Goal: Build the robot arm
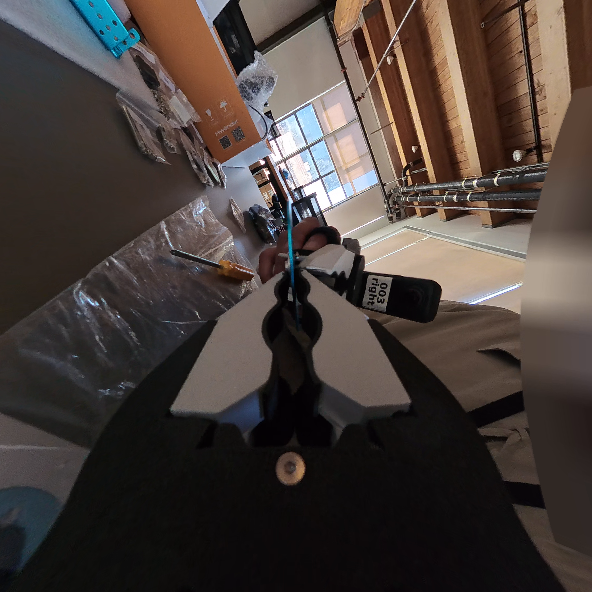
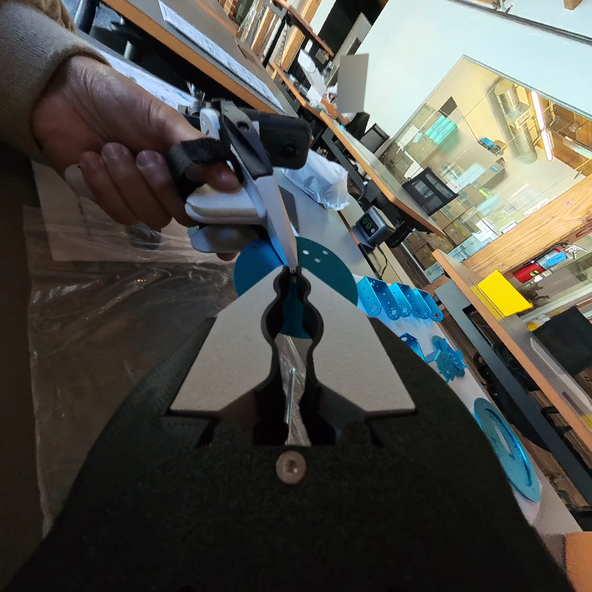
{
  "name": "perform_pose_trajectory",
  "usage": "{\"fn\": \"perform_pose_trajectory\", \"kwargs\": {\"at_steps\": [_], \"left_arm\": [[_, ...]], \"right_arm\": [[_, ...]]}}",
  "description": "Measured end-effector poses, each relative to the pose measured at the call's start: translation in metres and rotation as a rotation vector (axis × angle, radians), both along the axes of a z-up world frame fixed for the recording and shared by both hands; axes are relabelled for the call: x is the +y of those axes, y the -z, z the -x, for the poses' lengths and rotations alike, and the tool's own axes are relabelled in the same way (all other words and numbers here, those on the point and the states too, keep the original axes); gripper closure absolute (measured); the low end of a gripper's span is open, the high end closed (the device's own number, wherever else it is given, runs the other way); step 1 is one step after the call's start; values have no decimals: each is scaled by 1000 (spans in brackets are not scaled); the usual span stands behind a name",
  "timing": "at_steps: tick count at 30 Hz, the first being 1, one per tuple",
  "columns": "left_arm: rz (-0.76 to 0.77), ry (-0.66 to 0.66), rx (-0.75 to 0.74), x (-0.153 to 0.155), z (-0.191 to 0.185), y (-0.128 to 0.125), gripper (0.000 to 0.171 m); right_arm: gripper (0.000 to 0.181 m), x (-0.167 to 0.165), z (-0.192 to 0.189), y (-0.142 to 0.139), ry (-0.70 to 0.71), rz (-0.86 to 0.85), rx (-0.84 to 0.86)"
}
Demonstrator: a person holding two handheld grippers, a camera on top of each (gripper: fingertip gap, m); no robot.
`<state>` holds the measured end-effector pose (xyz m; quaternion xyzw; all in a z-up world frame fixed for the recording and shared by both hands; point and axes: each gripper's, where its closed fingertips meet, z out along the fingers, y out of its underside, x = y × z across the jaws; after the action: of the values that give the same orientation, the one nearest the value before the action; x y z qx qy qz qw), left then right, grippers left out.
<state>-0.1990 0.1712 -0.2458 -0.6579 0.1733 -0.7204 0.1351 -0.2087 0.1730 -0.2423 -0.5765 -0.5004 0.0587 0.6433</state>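
Two tongs, left tongs [image 1: 293, 282] and right tongs [image 2: 293, 272], each pinching one blue disc [image 2: 315, 259], edge-on.

Both grippers meet tip-to-tip at a blue disc [image 2: 323, 272], so no room between them. Left of that: crinkled plastic sheet [image 1: 128, 304] w/ a yellow-handled screwdriver [image 1: 221, 264] lying on it. Far left, small bags [image 1: 166, 134] and orange box [image 1: 192, 80] crowd the table. Right: blue brackets [image 2: 400, 304] in a row, blue ring [image 2: 509, 455] near the edge.

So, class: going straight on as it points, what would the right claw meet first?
The blue round plate, held in the left claw, just beyond the right claw; the small screw it pinches looks against it, though depth is unclear.
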Motion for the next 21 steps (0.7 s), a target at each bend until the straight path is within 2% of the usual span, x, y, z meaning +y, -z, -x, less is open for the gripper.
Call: {"fn": "perform_pose_trajectory", "kwargs": {"at_steps": [13, 17, 21], "left_arm": [[-16, -32, 80, 5, -1, 14, 168], [23, -30, 91, 6, -1, 18, 167], [142, -27, 59, 8, 0, 20, 168]], "right_arm": [[179, 5, -1, 16, 72, 27, -122], [179, 5, -2, 20, 94, 160, -75], [178, 5, -2, 23, 87, 319, -2]]}}
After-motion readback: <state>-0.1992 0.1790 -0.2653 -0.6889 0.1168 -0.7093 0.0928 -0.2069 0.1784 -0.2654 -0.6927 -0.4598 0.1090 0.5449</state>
